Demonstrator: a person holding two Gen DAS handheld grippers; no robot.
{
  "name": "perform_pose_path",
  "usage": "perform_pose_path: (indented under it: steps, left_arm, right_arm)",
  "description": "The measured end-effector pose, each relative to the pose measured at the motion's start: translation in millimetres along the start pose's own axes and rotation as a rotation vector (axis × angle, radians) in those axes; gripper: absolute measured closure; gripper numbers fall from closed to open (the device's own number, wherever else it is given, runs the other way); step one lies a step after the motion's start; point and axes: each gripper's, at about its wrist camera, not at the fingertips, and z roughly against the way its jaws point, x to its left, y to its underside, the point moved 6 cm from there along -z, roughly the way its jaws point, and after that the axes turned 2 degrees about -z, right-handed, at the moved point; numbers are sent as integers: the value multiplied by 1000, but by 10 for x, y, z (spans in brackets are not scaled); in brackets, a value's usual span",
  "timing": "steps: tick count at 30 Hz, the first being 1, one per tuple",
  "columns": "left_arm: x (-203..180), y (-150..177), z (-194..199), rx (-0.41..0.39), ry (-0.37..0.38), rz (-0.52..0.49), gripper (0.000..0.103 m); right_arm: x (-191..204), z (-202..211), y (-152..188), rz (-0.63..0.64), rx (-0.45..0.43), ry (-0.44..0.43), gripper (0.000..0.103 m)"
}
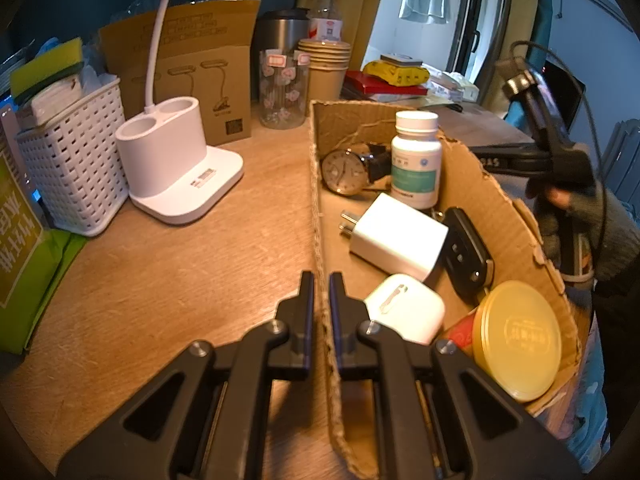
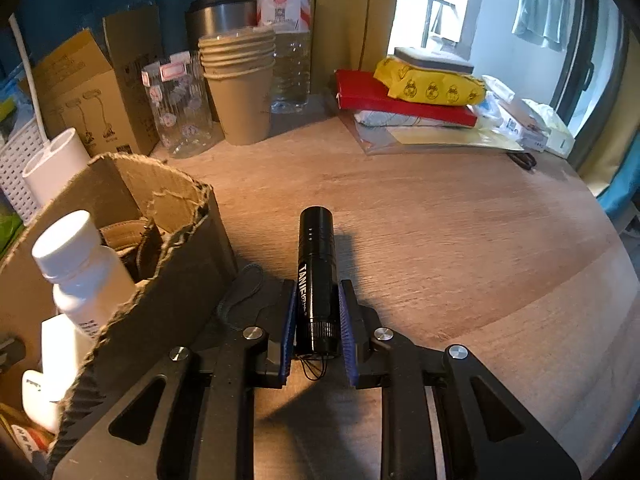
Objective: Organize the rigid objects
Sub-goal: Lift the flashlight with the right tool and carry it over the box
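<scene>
Right gripper (image 2: 316, 320) pinches your black flashlight (image 2: 314, 276) — still outside cardboard box (image 2: 160, 280); several items already inside.

A light brown wooden tabletop (image 2: 460, 216) with visible grain filled both views. In the left wrist view, an open torn corrugated cardboard box (image 1: 496, 196) sat at centre right. Left of it stood a white plastic lamp base with two round wells (image 1: 180, 168), and at the far left a white perforated plastic basket (image 1: 76, 168). Along the top stood a brown printed carton (image 1: 200, 80), a clear patterned glass jar (image 1: 282, 92), a stack of tan paper cups (image 1: 326, 68), a steel tumbler (image 1: 280, 32) and a clear plastic water bottle (image 1: 326, 12). In the right wrist view, a black cylindrical flashlight (image 2: 314, 276) lay at centre, and a red flat box (image 2: 384, 96) topped a pile of papers at upper right.
</scene>
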Motion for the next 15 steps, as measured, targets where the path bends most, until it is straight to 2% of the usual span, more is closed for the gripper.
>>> perform_pose_path:
  steps: [15]
  left_arm:
    - [4, -3, 0, -1, -1, -1, 95]
  right_arm:
    - [85, 783, -136, 17, -126, 22, 81]
